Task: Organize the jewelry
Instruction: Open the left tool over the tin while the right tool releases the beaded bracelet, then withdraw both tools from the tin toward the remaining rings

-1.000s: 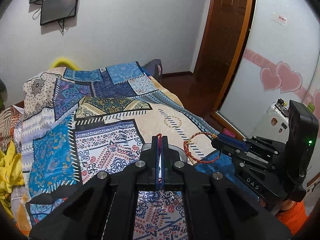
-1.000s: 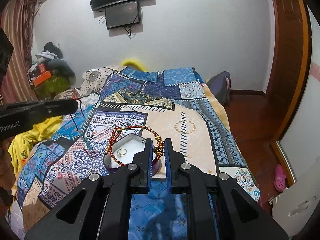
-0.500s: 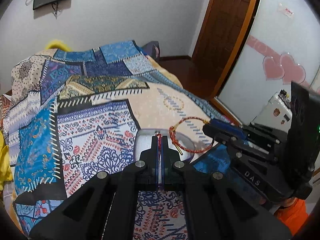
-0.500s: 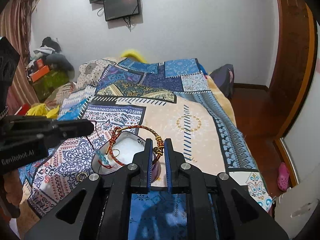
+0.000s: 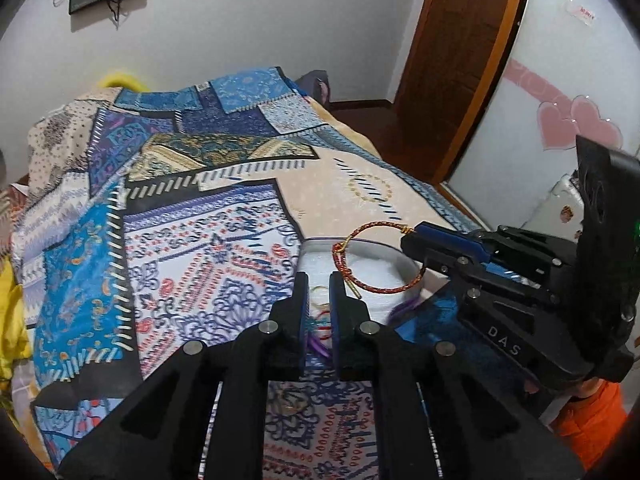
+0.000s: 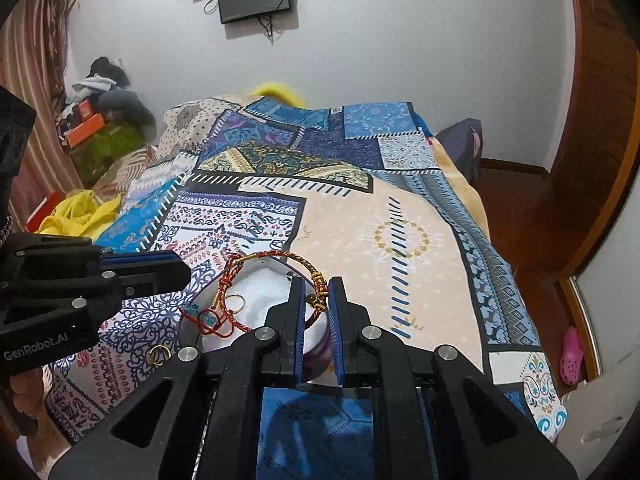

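The left gripper (image 5: 318, 300) hangs over the near edge of a white-lined jewelry box (image 5: 372, 270) on the bed, its jaws slightly spread with nothing between them. In the left wrist view, a tangle of red, teal and purple cord shows through the gap, lying in the box below.

The right gripper (image 6: 317, 300) pinches a red-and-gold braided bracelet (image 6: 276, 257) at its knotted gold section; the loop stands up over the box, arching toward 11 o'clock from the fingertips. From the left wrist view the same bracelet (image 5: 360, 256) hangs from the right gripper (image 5: 412, 236) at 2 o'clock, above the white lining.

Inside the box (image 6: 260, 288), in the right wrist view, lie a red cord bracelet with teal beads (image 6: 208, 318) and a thin gold ring (image 6: 234, 303) just beside it. Another gold ring (image 6: 158, 354) rests on the patchwork bedspread (image 6: 360, 240) outside the box, at 8 o'clock from it, near the left gripper (image 6: 176, 272), which enters from 9 o'clock.
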The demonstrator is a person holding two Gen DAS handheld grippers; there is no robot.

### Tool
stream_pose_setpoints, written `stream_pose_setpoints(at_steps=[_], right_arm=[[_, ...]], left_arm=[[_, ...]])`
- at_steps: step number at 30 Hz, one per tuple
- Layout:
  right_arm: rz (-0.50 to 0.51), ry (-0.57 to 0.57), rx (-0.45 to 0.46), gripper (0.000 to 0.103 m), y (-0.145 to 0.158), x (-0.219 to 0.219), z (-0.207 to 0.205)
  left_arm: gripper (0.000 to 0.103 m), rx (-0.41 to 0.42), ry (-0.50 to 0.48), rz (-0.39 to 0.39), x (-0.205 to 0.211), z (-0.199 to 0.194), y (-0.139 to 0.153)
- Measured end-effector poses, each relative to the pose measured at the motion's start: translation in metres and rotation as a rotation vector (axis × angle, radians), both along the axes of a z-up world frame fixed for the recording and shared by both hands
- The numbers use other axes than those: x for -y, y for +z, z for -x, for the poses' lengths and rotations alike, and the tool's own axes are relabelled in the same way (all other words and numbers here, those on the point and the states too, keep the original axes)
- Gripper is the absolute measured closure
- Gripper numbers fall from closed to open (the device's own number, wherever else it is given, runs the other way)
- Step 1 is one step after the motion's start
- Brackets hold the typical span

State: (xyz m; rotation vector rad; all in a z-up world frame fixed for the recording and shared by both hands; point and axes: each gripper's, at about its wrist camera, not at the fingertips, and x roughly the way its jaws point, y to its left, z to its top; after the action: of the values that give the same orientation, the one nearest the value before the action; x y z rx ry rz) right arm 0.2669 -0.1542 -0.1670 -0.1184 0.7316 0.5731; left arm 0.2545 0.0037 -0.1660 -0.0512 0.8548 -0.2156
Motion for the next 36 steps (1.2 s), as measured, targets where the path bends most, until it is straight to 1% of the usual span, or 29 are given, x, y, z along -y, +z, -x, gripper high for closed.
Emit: stream_pose_setpoints(at_steps=[2,4,6,7,14,18,22,27,29,32,36], right_arm=[[0.011,0.011,-0.003,0.093,-0.001,-0.004,-0.001],[0.019,0.023,-0.008,0.093,-0.002,-0.008,-0.001],[0.03,0.032,-0.01,0.093,-0.003,-0.011,-0.001],[0.036,0.037,-0.013,0.092,-0.004,-0.013,-0.001],[0.066,0.052,-0.028,0.092,-0.006,-0.02,-0.001],[0.066,0.053,-0.041,0.092,-0.005,-0.02,0.0],[0.053,0.049,-0.049,0.086,-0.001,-0.018,0.003],[0.028,0.043,-0.048,0.081,0.009,-0.012,0.011],[0.011,0.037,-0.047,0.077,0.014,-0.008,0.015],[-0.008,0.031,-0.042,0.076,0.019,-0.001,0.022],[-0.022,0.027,-0.053,0.076,0.018,0.007,0.034]], left_arm=[[0.094,0.003,0.009,-0.019,-0.002,0.001,-0.001],[0.088,0.003,0.016,-0.026,-0.004,0.002,-0.002],[0.078,0.006,0.025,-0.032,-0.007,0.004,-0.003],[0.077,0.005,0.027,-0.034,-0.008,0.004,-0.004],[0.076,-0.009,0.033,-0.032,-0.011,0.006,-0.008],[0.076,-0.009,0.036,-0.035,-0.011,0.009,-0.008],[0.076,-0.003,0.038,-0.039,-0.011,0.013,-0.004],[0.076,0.012,0.045,-0.053,-0.012,0.023,0.004],[0.075,0.018,0.046,-0.058,-0.012,0.028,0.008],[0.069,0.027,0.05,-0.062,-0.013,0.039,0.011],[0.068,0.018,0.05,-0.066,-0.014,0.052,0.009]])
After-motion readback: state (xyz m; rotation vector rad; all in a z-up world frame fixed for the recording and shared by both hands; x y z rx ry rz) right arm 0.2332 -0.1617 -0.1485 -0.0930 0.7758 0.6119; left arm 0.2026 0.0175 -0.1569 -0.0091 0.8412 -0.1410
